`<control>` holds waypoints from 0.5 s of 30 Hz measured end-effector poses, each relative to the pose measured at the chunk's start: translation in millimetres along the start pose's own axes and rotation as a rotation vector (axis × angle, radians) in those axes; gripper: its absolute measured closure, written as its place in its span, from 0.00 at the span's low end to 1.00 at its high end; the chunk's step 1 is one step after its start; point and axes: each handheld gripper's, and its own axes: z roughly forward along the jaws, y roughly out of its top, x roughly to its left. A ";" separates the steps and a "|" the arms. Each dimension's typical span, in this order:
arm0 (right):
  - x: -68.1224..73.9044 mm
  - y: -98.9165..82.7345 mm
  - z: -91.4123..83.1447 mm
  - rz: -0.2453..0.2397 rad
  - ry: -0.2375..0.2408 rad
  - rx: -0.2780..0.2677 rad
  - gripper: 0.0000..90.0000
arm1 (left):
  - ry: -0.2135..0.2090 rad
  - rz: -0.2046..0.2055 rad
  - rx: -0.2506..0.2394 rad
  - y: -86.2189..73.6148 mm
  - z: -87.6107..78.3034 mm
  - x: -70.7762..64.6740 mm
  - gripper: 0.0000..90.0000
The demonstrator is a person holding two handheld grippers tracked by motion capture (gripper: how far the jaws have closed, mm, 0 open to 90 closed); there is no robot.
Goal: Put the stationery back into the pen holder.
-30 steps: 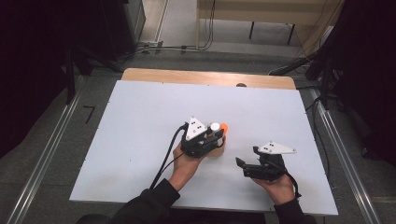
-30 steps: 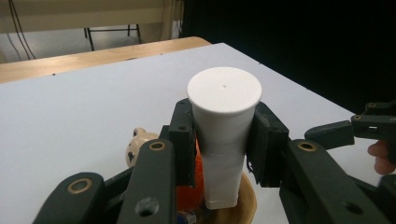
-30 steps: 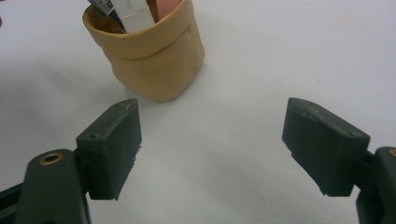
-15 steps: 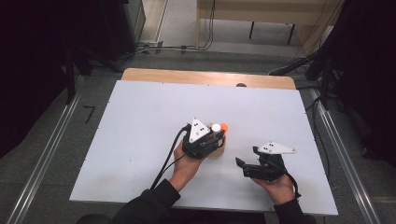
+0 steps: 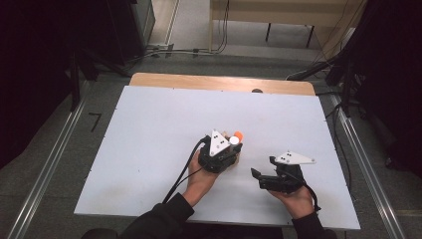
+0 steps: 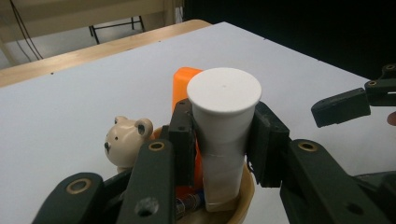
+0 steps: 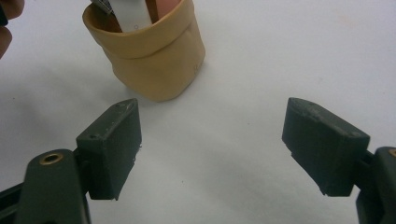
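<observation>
left gripper [image 6: 224, 140] is clamped on the tall white plastic tube [image 6: 223, 126] standing in the tan round pot [image 7: 148, 56], right gripper [image 7: 212, 144] just hanging wide open over the white tabletop [image 5: 149, 129]

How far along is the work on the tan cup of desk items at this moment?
Already in the tan cup: an orange tube and a bear-topped item. In hand: the left gripper is clamped on the white tube standing in the cup. Left: whether it goes in or comes out is unclear. The right gripper is open, holding nothing.
</observation>
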 end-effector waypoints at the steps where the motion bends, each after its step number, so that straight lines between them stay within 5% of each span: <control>1: 0.0 0.0 -0.1 0.000 0.000 -0.001 0.20 | 0.000 0.000 0.000 -0.1 0.2 -0.2 0.74; 15: 0.8 -0.1 0.3 -0.001 -0.001 0.002 0.20 | -0.010 0.010 -0.031 2.9 -7.0 -1.1 0.61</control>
